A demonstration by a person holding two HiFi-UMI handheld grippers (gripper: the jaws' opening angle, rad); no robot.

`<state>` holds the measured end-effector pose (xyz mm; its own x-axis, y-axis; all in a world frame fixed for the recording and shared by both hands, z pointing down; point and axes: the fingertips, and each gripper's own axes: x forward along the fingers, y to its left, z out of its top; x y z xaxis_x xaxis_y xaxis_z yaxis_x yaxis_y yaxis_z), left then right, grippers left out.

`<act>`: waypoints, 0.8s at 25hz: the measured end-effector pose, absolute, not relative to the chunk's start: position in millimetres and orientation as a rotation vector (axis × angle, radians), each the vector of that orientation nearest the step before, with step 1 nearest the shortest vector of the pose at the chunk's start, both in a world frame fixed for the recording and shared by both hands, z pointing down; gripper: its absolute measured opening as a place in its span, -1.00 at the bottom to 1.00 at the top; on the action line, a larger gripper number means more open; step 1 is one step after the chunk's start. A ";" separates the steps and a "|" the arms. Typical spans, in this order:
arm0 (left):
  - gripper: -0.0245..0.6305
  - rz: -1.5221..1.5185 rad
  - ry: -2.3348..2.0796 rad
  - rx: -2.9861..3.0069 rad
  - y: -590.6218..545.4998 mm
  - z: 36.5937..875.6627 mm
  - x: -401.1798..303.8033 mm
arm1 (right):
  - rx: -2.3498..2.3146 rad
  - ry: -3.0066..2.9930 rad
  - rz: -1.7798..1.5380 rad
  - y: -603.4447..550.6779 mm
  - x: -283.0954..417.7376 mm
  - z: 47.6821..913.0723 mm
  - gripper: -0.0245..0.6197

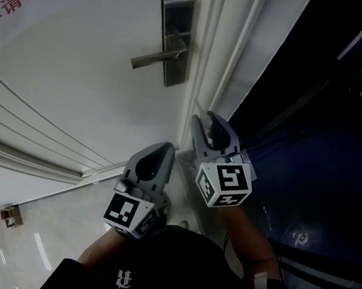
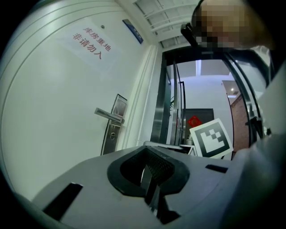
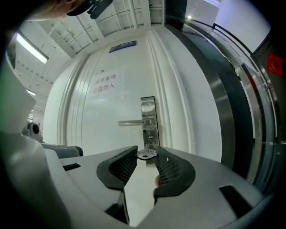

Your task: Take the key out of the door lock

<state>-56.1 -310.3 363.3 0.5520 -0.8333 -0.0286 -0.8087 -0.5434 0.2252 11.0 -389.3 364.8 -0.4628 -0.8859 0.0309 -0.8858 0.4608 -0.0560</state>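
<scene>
My right gripper (image 3: pixel 147 158) is clamped on the key (image 3: pixel 144 154), which sits at the very tips of the jaws. The pads press on the key's silver head from either side. That head lies flat, its broad face turned up, bridging the gap between the two tips. The little I can see of the blade runs straight ahead, away from me. So the key's long axis follows the line the gripper points along, and its far end aims at the door (image 3: pixel 89 134). The key is out of the lock and in clear air, apart from the lock plate (image 3: pixel 149 117) and the keyhole (image 3: pixel 151 140) beyond it.

My left gripper (image 2: pixel 149 173) is closed, its jaws together with nothing between them. In the head view it (image 1: pixel 162 151) hangs just beside the right gripper (image 1: pixel 207 128), a little nearer to me. Both point at the foot of the white door, near its frame.

Further out, the lever handle (image 3: pixel 132 122) juts level from the lock plate toward the left. Above it a sign with red characters (image 3: pixel 104 85) is stuck on the door, and a small blue plaque (image 3: pixel 123 45) sits higher up. Dark glass panels (image 1: pixel 316 125) stand to the right of the frame.
</scene>
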 end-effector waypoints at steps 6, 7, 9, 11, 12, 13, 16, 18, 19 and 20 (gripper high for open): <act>-0.90 -0.189 -1.393 2.603 -265.5 364.0 -32.5 | -1.608 2.683 -0.106 -342.3 32.8 365.1 -0.51; -0.90 -0.191 -1.397 2.606 -258.4 362.8 -29.6 | -1.603 2.684 -0.104 -334.9 35.7 363.7 -0.51; -0.90 -0.196 -1.404 2.609 -245.5 358.9 -24.2 | -1.590 2.686 -0.096 -320.7 40.3 359.5 -0.51; -0.90 -0.198 -1.411 2.617 -233.8 356.7 -19.8 | -1.575 2.689 -0.085 -306.7 44.5 354.8 -0.51; -0.90 -0.199 -1.413 2.622 -228.3 356.2 -17.9 | -1.568 2.692 -0.080 -299.7 46.5 352.3 -0.51; -0.90 -0.200 -1.414 2.625 -222.8 355.6 -15.9 | -1.561 2.694 -0.074 -292.4 48.5 349.9 -0.51; -0.90 -0.208 -1.411 2.633 -208.5 350.1 -9.8 | -1.541 2.700 -0.053 -271.1 53.2 343.0 -0.51; -0.90 -0.215 -1.412 2.636 -200.6 348.2 -7.8 | -1.531 2.704 -0.044 -257.8 55.5 340.1 -0.51; -0.90 -0.219 -1.412 2.636 -197.1 348.1 -7.2 | -1.528 2.706 -0.043 -251.7 56.5 339.4 -0.51; -0.90 -0.224 -1.414 2.637 -194.0 347.6 -6.7 | -1.525 2.706 -0.043 -246.0 57.5 338.7 -0.51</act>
